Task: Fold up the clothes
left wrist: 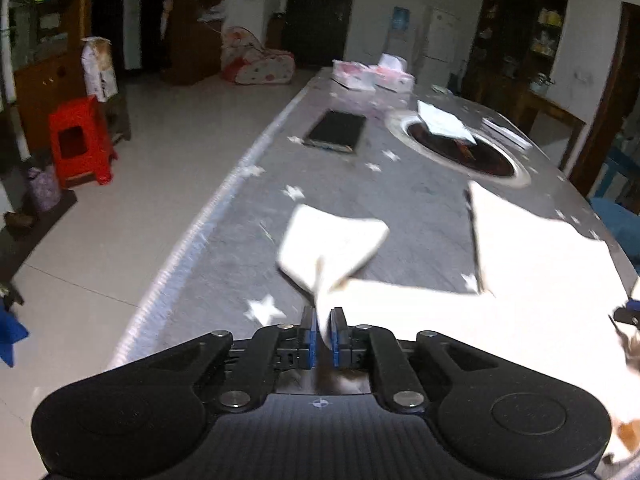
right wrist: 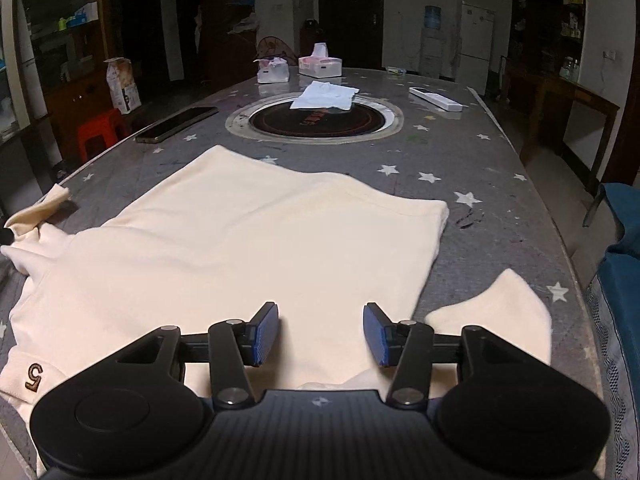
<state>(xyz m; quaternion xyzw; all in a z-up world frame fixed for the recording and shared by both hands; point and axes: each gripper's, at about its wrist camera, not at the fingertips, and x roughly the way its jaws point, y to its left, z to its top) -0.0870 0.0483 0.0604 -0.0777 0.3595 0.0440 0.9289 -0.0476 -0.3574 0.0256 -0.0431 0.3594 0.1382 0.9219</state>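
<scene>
A cream T-shirt (right wrist: 240, 240) lies spread flat on the grey star-patterned table (right wrist: 480, 160), a brown "5" on its near left corner. In the left wrist view my left gripper (left wrist: 323, 316) is shut on the shirt's left sleeve (left wrist: 332, 240), which hangs lifted and stretched above the table near its left edge. The shirt's body (left wrist: 540, 264) lies to the right. The right wrist view shows that sleeve (right wrist: 40, 208) raised at far left. My right gripper (right wrist: 320, 320) is open just above the shirt's near part, nothing pinched. The other sleeve (right wrist: 500, 312) lies flat at right.
A dark phone (right wrist: 178, 124) lies left of a round inset plate (right wrist: 320, 120) bearing a folded white cloth (right wrist: 326, 95). Tissue boxes (right wrist: 320, 66) and a white remote (right wrist: 435, 99) sit further back. A red stool (left wrist: 80, 144) stands left of the table, a blue seat (right wrist: 624, 280) at right.
</scene>
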